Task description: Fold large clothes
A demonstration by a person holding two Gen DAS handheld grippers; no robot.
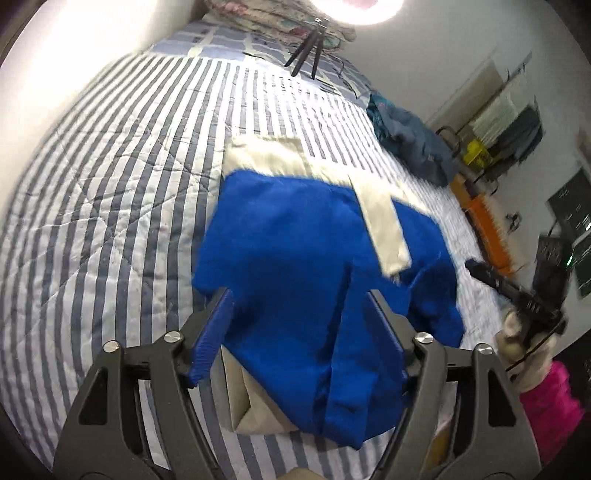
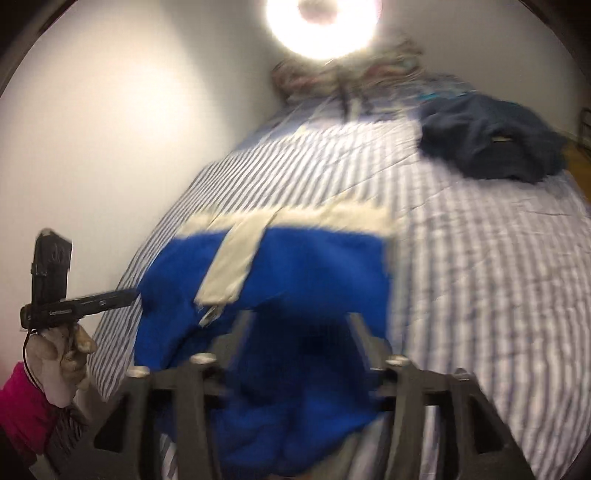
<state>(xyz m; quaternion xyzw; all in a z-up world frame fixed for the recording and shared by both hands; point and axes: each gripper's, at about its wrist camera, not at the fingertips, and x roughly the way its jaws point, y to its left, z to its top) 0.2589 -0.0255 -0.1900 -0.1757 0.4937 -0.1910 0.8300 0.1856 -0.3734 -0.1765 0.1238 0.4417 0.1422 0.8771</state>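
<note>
1. Hovering over a striped bed, my left gripper (image 1: 299,332) stands with its jaws spread wide above the blue-and-cream garment (image 1: 295,266); the cloth lies under and beyond the fingers, with nothing pinched between the pads as far as I can see.

2. My right gripper (image 2: 299,347) is spread too; its view is blurred, and the blue cloth fills the gap between the fingers without any clear pinch on it.

3. Lying bunched in the middle of the quilt (image 1: 110,184), the garment shows a blue body, a cream band along its far edge and a cream strap (image 1: 384,229) across the top. I judge it to be partly folded: it is gathered into a rough block, but its near edge is lumpy and a cream layer pokes out beneath it.

4. Squaring that block looks like what is left, and a dark navy garment (image 2: 491,136) sits crumpled near the far right side of the bed, apparently not yet folded.

5. Seen from the right wrist, my gloved left hand (image 2: 59,365), in a pink sleeve (image 2: 18,410), grips the other tool's handle at the quilt's left edge.

6. Beyond the bed, a ring light (image 2: 321,22) glares against a white wall, a small tripod (image 1: 306,51) stands by patterned bedding at the head, and orange and yellow items clutter the floor on the right.
</note>
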